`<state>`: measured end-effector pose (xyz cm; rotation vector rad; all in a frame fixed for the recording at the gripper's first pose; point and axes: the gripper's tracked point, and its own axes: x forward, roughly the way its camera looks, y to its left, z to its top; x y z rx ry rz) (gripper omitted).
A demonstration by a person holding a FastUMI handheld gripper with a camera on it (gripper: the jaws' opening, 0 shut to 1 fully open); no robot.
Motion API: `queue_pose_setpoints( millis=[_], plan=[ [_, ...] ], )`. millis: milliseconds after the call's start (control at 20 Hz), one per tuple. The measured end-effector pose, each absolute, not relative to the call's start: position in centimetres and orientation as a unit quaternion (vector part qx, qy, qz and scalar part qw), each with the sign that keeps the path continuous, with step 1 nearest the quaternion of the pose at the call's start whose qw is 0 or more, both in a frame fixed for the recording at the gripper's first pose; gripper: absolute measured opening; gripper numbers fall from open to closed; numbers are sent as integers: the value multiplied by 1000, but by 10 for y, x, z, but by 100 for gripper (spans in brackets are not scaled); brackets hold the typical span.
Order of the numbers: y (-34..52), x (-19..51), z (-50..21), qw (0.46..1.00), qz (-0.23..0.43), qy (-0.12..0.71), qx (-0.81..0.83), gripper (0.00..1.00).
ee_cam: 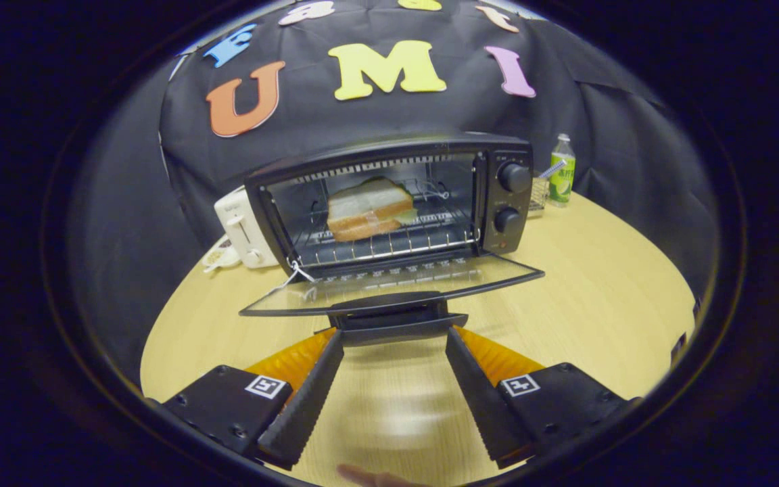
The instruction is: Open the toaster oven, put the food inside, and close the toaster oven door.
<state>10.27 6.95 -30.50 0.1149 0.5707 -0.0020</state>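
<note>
At the bottom centre of the frame, the gripper has its two fingers spread wide, their tips at either end of the black plastic door handle without clearly pressing it. Just beyond, the glass oven door lies folded down flat over the light wooden round table. In the middle of the frame stands the black toaster oven, a toasted sandwich on its wire rack. Left of it sits a white pop-up toaster; at the right, a green-labelled bottle.

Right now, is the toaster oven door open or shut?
Open: the door lies folded down flat, sandwich on the rack, open gripper at its handle.
</note>
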Motion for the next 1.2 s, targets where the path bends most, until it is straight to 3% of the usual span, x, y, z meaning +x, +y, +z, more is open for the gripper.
queue_pose_setpoints(
  millis=[450,700,1200],
  plan=[
    [70,137,-261,989,15,148,8,100],
    [53,146,-236,993,32,77,81,100],
    [50,172,-242,995,30,77,48,100]
  ],
)
